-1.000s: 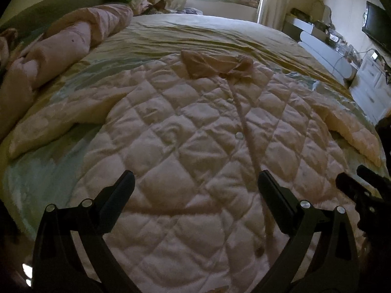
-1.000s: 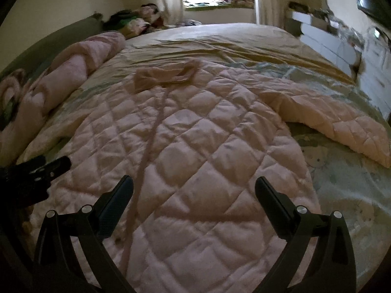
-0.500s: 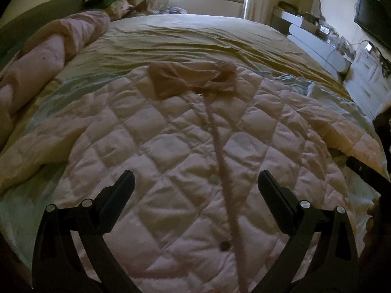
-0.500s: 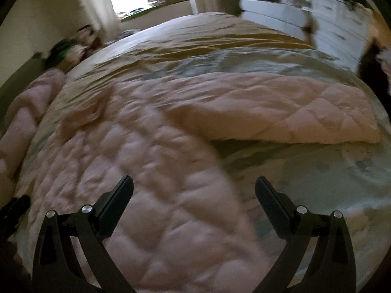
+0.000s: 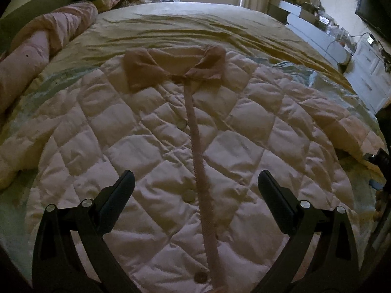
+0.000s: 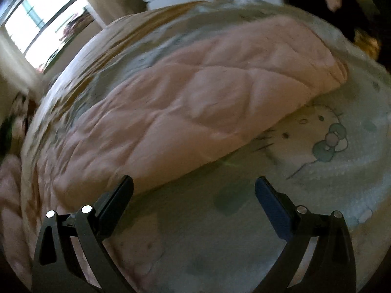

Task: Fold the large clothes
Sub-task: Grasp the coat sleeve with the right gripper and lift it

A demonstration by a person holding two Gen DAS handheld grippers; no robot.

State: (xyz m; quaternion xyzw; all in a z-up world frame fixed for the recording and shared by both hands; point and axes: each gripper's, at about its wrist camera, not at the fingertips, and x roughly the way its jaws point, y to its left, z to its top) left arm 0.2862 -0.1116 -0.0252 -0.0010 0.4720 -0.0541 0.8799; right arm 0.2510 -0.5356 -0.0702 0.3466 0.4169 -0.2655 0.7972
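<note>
A pale pink quilted jacket [image 5: 151, 146] lies flat, front up, on the bed, collar [image 5: 171, 66] at the far end and a buttoned placket running toward me. My left gripper [image 5: 195, 183] hovers open over the jacket's lower front, nothing between its fingers. In the right wrist view the jacket's right sleeve [image 6: 207, 92] stretches out across the sheet. My right gripper [image 6: 194, 188] is open just short of that sleeve, above the printed sheet; the view is blurred. The right gripper's tool shows at the left wrist view's right edge [image 5: 381, 161].
The bed [image 5: 195, 24] has a yellow sheet beyond the jacket and a pale cartoon-print sheet [image 6: 330, 141] under the sleeve. A rolled pink blanket [image 5: 41, 46] lies along the left side. White drawers and shelves [image 5: 366, 73] stand to the right, a window [image 6: 41, 22] beyond.
My left gripper has swung to centre on the placket and collar. My right gripper has swept right and down, from over the jacket's body to beside the outstretched sleeve. Both stayed open.
</note>
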